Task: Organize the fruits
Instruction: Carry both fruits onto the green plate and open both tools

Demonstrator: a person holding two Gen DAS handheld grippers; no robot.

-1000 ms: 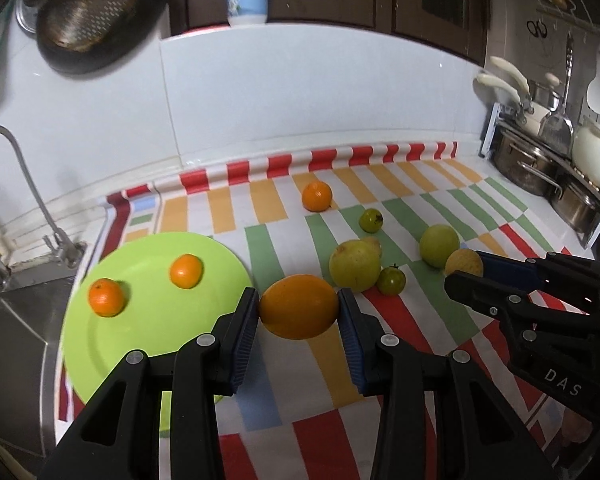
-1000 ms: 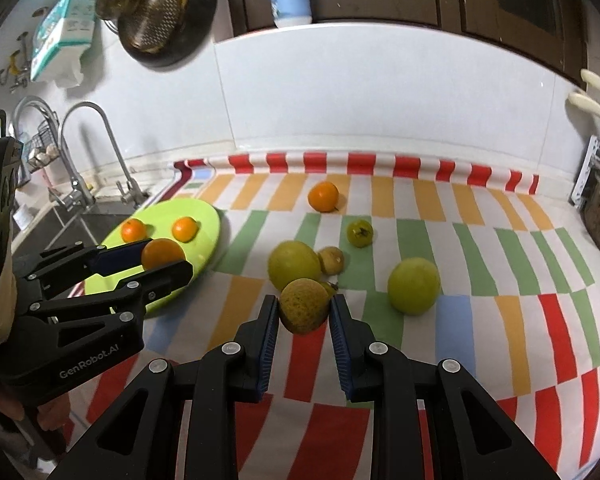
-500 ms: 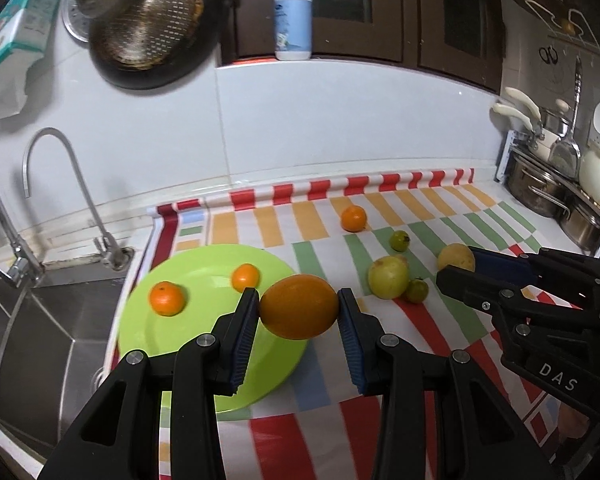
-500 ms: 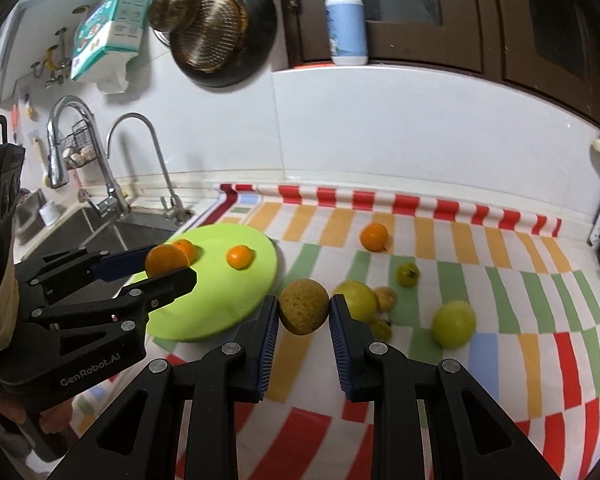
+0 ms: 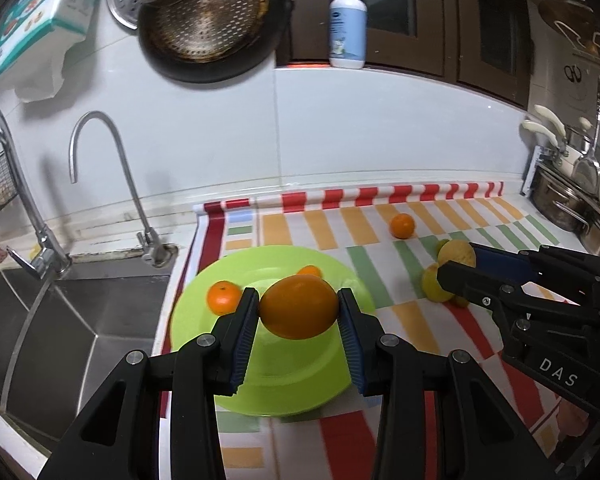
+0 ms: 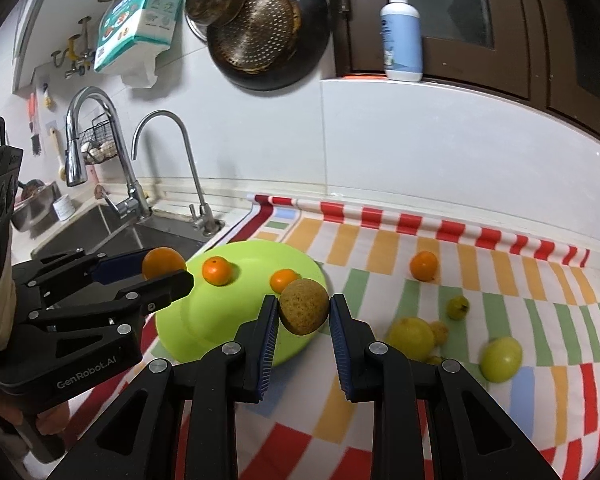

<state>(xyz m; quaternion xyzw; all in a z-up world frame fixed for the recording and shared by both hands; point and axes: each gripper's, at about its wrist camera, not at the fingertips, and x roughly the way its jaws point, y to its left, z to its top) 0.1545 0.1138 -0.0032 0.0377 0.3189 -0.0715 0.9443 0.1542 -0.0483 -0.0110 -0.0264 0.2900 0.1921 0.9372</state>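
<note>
Over green plate [image 5: 204, 344] | left claw [image 5: 298, 312] pinching orange [image 5: 298, 312] | right claw [image 6: 304, 312] pinching brown fruit [image 6: 304, 312] at plate's right rim

- Behind the orange [image 5: 299, 306], a small mandarin [image 5: 309, 270] on the green plate [image 5: 204, 320] was mostly hidden.
- Right of the plate, the right gripper [image 5: 452, 262] covered part of the yellow fruits [image 5: 432, 286].

Striped cloth [image 6: 380, 432] on counter: green plate [image 6: 188, 320], loose fruits [image 6: 424, 266].
</note>
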